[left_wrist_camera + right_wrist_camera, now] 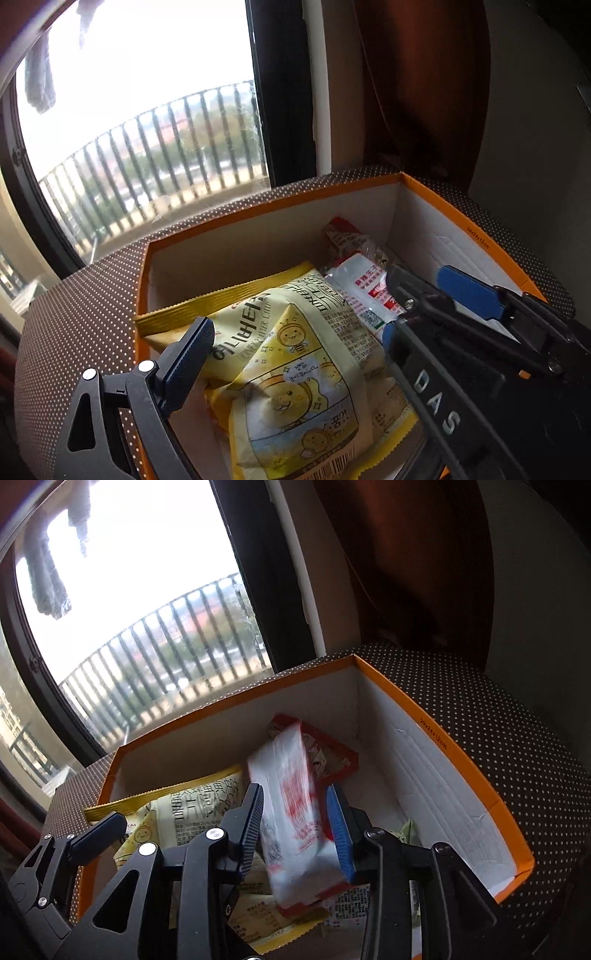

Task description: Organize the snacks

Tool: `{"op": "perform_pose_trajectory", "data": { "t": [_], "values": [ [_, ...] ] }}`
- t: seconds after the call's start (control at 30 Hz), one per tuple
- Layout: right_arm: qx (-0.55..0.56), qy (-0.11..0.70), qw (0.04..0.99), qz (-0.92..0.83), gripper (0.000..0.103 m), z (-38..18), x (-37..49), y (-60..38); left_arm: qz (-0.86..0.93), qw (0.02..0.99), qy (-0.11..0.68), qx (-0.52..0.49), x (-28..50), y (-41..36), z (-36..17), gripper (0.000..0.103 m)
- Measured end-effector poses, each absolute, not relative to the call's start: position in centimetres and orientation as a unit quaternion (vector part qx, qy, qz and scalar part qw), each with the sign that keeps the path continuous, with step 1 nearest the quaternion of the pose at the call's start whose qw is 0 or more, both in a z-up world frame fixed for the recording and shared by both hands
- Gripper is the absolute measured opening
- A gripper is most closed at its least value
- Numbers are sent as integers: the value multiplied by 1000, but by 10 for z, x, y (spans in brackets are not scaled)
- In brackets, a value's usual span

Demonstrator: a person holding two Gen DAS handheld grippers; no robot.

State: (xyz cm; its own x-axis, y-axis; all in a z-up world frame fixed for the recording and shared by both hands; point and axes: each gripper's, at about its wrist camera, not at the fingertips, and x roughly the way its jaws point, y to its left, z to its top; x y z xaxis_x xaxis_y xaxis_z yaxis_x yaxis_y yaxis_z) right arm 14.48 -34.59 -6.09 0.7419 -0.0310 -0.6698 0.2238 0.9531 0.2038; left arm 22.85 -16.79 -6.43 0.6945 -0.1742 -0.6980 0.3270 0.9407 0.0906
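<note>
An orange-rimmed cardboard box [258, 212] [236, 698] with white inner walls holds snacks. A yellow honey butter chip bag [295, 369] [199, 812] lies in it at the left. A red snack packet [343, 236] [332, 753] lies at the back. My right gripper [295, 825] [424, 306] is inside the box, its jaws slightly apart around a white and red packet [295, 812] [365, 288] that looks blurred. My left gripper [295, 354] is open over the yellow bag; only its left finger [184, 362] shows clearly, and it also shows in the right wrist view [96, 836].
The box sits on a brown surface with white dots [74, 314] [498, 720]. A large window with a balcony railing [147, 147] is behind it. A brown curtain [413, 92] hangs at the back right. A greenish wrapper [406, 830] lies by the box's right wall.
</note>
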Motion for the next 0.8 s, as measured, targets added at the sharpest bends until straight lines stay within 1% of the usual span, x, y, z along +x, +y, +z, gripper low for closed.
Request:
{"op": "perform_pose_trajectory", "data": {
  "t": [0.03, 0.07, 0.1, 0.13, 0.2, 0.33, 0.5, 0.67, 0.73, 0.8],
  "values": [
    [134, 351, 924, -69, 58, -59, 144, -343, -136, 917, 362, 104, 226, -167, -63, 94],
    [134, 347, 926, -70, 66, -57, 141, -342, -128, 918, 360, 102, 222, -167, -62, 94],
    [139, 342, 927, -71, 76, -55, 138, -341, -130, 920, 358, 98, 218, -166, -60, 94],
    [140, 335, 929, -71, 81, -53, 134, -339, -132, 921, 355, 93, 215, -163, -58, 94],
    [135, 327, 932, -72, 85, -47, 127, -333, -134, 923, 350, 85, 207, -157, -55, 94],
    [136, 325, 934, -63, 90, -40, 116, -320, -128, 931, 335, 73, 186, -143, -48, 94],
    [133, 324, 934, -61, 90, -31, 104, -298, -111, 939, 320, 55, 167, -117, -37, 94],
    [129, 305, 942, -56, 90, -17, 84, -277, -82, 951, 296, 45, 148, -91, -25, 94],
    [122, 296, 946, -49, 90, -11, 77, -265, -72, 955, 284, 40, 138, -78, -19, 97],
    [115, 288, 950, -43, 90, -5, 72, -256, -63, 959, 274, 36, 128, -66, -14, 98]
  ]
}}
